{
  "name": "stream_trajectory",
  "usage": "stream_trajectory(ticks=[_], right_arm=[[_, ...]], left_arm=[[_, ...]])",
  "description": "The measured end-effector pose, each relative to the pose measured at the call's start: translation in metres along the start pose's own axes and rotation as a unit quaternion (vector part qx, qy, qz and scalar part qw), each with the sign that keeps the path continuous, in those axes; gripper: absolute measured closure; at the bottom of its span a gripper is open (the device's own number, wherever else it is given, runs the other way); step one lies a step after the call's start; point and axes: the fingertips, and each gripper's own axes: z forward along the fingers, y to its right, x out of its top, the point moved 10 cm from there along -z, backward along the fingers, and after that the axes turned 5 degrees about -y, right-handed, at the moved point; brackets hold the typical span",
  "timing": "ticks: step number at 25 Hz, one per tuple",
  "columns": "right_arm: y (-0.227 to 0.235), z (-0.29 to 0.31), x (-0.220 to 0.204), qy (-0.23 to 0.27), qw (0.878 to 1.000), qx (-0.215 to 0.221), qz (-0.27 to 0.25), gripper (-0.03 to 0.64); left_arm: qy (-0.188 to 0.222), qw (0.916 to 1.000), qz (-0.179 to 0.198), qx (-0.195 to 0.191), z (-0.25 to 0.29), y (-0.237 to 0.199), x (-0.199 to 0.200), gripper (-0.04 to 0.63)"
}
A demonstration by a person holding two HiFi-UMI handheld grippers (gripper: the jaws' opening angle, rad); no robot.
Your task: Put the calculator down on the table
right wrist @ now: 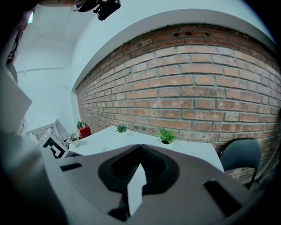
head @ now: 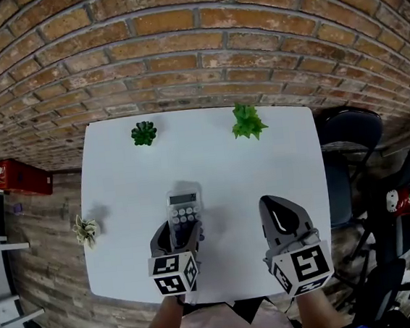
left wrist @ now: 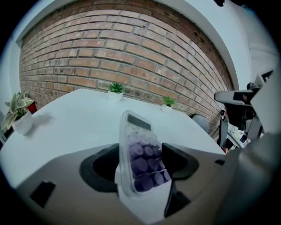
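A grey calculator (head: 183, 211) with a small display and round keys lies keys-up over the white table (head: 212, 166), near the front middle. Its near end sits between the jaws of my left gripper (head: 176, 237). In the left gripper view the calculator (left wrist: 141, 160) stands tilted between the jaws, with a dark gap on either side, so my left gripper (left wrist: 140, 149) is open around it. Whether the calculator rests fully on the table I cannot tell. My right gripper (head: 282, 215) hovers to the right, shut and holding nothing, and its jaws (right wrist: 140, 151) meet at the tip.
Two small green potted plants (head: 143, 133) (head: 247, 122) stand at the table's far edge, and a third plant (head: 86, 230) at its left edge. A black chair (head: 351, 137) is to the right. A red box (head: 21, 177) sits on the floor at the left. A brick wall lies behind.
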Motion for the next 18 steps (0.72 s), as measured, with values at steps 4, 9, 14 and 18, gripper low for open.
stream_trajectory(ticks=[4, 9, 14, 18], right_arm=[[-0.002, -0.001, -0.001, 0.000, 1.000, -0.001, 0.000, 0.615], [-0.007, -0.005, 0.000, 0.006, 1.000, 0.001, 0.000, 0.615], [-0.013, -0.013, 0.009, 0.027, 1.000, 0.007, -0.008, 0.614], [-0.024, -0.027, 0.025, 0.060, 0.998, 0.014, -0.015, 0.615]], left_arm=[[0.002, 0.9994, 0.032, 0.013, -0.002, -0.002, 0.000, 0.285], [0.016, 0.9987, 0.043, 0.022, -0.010, -0.002, 0.001, 0.278], [0.094, 0.9932, 0.060, 0.033, -0.047, 0.009, 0.026, 0.278], [0.186, 0.9793, 0.075, 0.029, -0.093, 0.025, 0.061, 0.278]])
